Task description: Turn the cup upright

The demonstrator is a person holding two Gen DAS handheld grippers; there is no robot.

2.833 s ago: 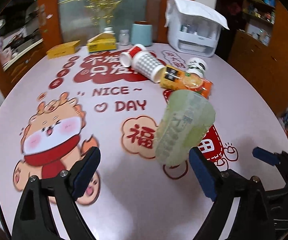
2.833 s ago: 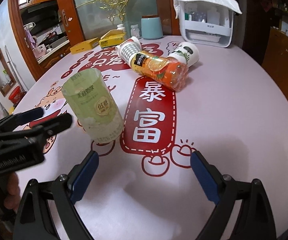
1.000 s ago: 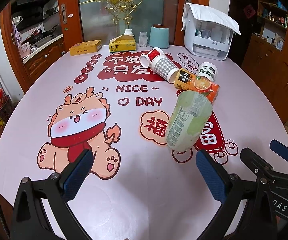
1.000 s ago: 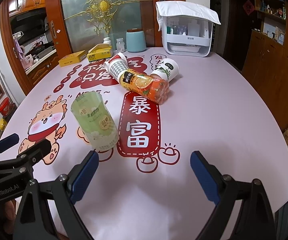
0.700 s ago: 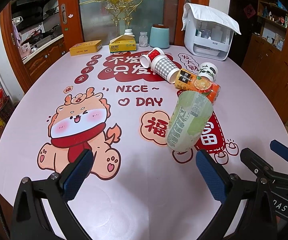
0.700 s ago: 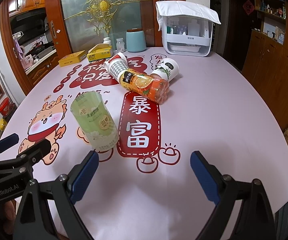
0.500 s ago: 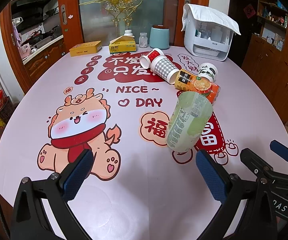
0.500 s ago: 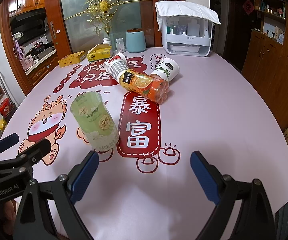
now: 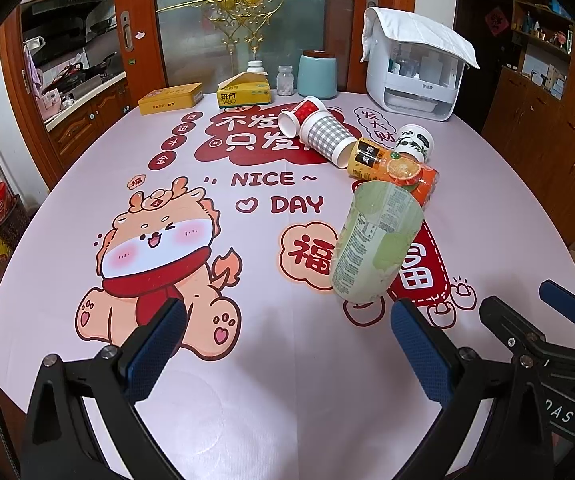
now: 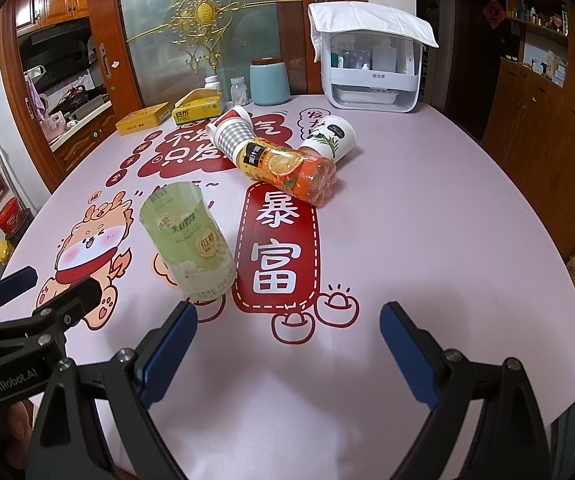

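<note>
On the worktop (image 9: 247,380), the left claw (image 9: 287,344) is held wide open and empty. The green cup (image 9: 375,244) is seen standing up, mouth on top, ahead and between both claws. The right claw (image 10: 287,340) is also wide open and empty.

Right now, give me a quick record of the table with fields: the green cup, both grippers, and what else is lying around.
green cup: standing upright, open end up, free of both grippers
left gripper: open, empty, short of the cup
right gripper: open, empty
orange juice bottle: on its side
checked cup: on its side
red cup: on its side
panda cup: on its side
</note>
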